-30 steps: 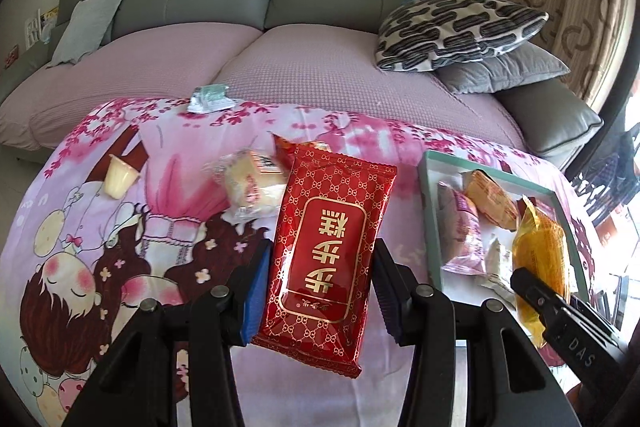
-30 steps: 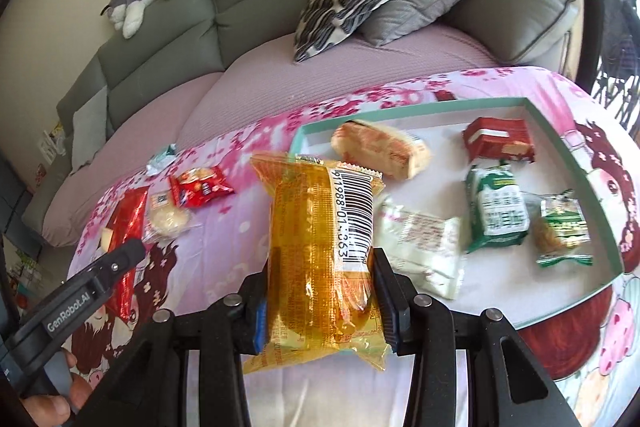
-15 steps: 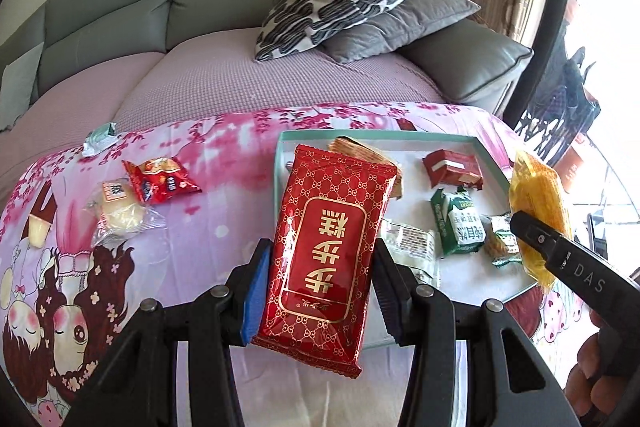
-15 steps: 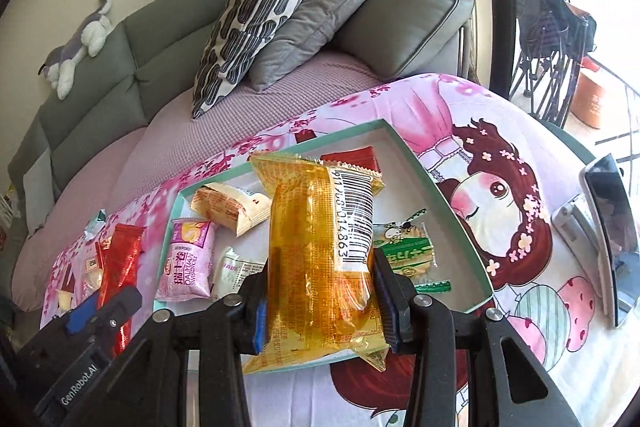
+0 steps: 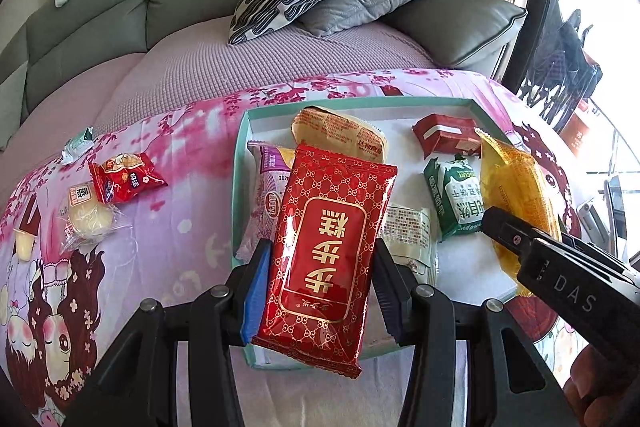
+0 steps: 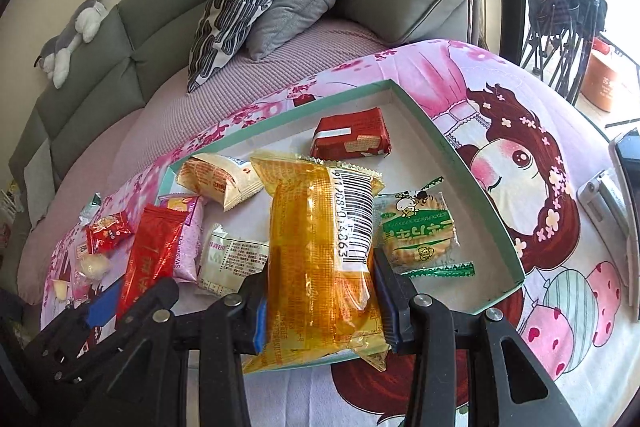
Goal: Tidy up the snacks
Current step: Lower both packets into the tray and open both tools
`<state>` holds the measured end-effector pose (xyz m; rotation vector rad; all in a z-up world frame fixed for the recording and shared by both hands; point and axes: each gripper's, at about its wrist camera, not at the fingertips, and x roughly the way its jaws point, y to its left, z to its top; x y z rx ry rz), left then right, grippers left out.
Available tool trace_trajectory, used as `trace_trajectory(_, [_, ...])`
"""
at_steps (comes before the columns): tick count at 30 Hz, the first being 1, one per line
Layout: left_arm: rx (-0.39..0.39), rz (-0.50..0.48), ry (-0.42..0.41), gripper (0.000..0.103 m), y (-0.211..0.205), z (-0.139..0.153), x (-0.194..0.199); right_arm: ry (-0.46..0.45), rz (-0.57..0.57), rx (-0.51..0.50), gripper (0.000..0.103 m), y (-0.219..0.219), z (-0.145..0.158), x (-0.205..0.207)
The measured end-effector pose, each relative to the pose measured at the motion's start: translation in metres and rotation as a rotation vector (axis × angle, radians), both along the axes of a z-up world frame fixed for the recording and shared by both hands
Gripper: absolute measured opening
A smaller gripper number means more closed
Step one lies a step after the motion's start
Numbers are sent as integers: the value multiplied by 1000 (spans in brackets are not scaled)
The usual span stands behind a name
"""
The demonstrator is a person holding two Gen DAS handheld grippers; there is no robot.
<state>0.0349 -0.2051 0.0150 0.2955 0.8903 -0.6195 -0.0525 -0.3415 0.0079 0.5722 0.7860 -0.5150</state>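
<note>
My left gripper (image 5: 318, 291) is shut on a red snack pack with gold lettering (image 5: 328, 255), held above the near left part of the teal-rimmed tray (image 5: 239, 163). My right gripper (image 6: 320, 299) is shut on a yellow-orange snack pack with a barcode (image 6: 320, 251), held over the tray's (image 6: 460, 163) near middle. Inside the tray lie a tan pack (image 6: 218, 179), a red-brown pack (image 6: 352, 139), a green biscuit pack (image 6: 418, 239), a white pack (image 6: 232, 259) and a purple pack (image 6: 186, 235). In the left wrist view the right gripper and the yellow pack (image 5: 516, 195) show at the right.
On the pink cartoon cloth left of the tray lie a small red pack (image 5: 124, 177), a clear-wrapped round cake (image 5: 90, 217), a small jelly cup (image 5: 24, 245) and a green-silver wrapper (image 5: 78, 147). A phone and a silver device (image 6: 608, 203) lie right of the tray. A sofa with cushions stands behind.
Both grippers have swung right with their packs, from over the cloth to above the tray. The grips have not changed.
</note>
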Motion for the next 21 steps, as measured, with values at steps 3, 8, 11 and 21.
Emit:
trace_trajectory(3, [13,0,2,50,-3,-6,1,10,0,-2,45,0,-2,2])
trace_trajectory(8, [29,-1,4,50,-7,-9,0,23,1,-14,47,1,-3,3])
trace_trajectory(11, [36,-11,3,57,-9,-8,-1,25,2,-17,49,1,-2,4])
trace_trajectory(21, [57,24,13,62,1,-6,5,53,10,-42,85,5,-3,8])
